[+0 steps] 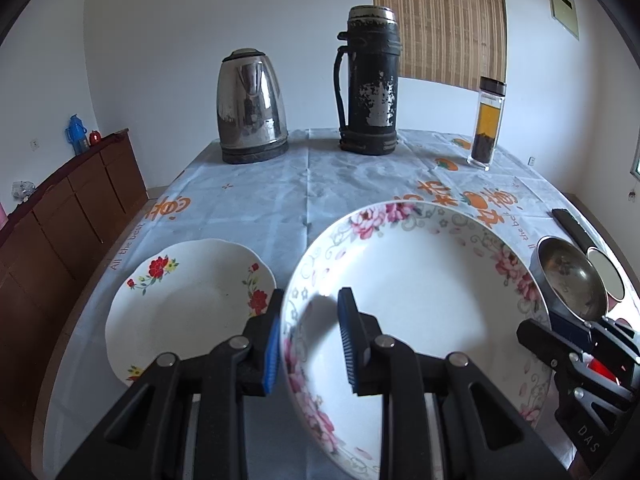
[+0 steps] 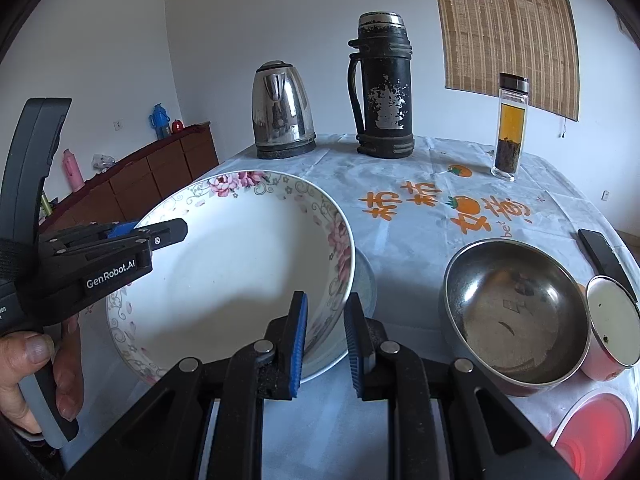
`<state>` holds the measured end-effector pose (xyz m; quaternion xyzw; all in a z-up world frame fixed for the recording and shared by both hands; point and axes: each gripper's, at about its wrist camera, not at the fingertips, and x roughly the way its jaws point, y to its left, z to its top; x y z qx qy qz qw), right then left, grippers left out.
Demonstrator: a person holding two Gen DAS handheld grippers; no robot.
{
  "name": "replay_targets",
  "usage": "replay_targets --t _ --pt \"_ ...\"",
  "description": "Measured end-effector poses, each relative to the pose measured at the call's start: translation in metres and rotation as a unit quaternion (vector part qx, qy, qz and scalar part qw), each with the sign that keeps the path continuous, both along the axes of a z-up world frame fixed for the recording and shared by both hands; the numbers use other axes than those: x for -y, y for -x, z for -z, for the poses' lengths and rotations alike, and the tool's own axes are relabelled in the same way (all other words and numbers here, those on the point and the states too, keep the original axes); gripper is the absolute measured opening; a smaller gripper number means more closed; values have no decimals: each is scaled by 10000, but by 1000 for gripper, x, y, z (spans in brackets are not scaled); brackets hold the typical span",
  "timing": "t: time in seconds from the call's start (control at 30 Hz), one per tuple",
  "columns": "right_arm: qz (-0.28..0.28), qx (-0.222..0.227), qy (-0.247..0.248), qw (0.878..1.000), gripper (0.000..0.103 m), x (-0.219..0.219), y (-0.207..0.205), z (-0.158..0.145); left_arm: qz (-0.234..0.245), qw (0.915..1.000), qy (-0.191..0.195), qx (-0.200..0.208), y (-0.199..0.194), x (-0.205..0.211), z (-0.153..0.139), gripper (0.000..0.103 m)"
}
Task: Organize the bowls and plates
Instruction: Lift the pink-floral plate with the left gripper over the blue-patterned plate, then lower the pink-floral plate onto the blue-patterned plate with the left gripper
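A large white plate with pink flowers (image 1: 432, 300) is held tilted above the table between both grippers; it also shows in the right wrist view (image 2: 240, 280). My left gripper (image 1: 310, 340) straddles its left rim, blue pads on either side. My right gripper (image 2: 326, 344) straddles its right rim. A smaller white plate with red flowers (image 1: 188, 304) lies flat on the table to the left. A steel bowl (image 2: 516, 316) sits on the right, next to a small red bowl with a white inside (image 2: 612, 328).
A steel kettle (image 1: 252, 108), a black thermos (image 1: 370, 80) and a glass tea bottle (image 1: 486, 124) stand at the table's far side. A black remote (image 2: 606, 258) lies at the right edge. A red lid (image 2: 592, 436) lies near right. A brown cabinet (image 1: 68, 208) stands left.
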<state>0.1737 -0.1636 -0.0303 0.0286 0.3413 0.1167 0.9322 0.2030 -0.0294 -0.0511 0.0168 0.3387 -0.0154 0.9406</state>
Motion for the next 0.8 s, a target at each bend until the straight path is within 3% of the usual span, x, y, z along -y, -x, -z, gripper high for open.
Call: replay_targets --t 0.8 --pt "266 -67 245 9993 20 0 -18 19 88 9994 312 -157 -25 1 28 23"
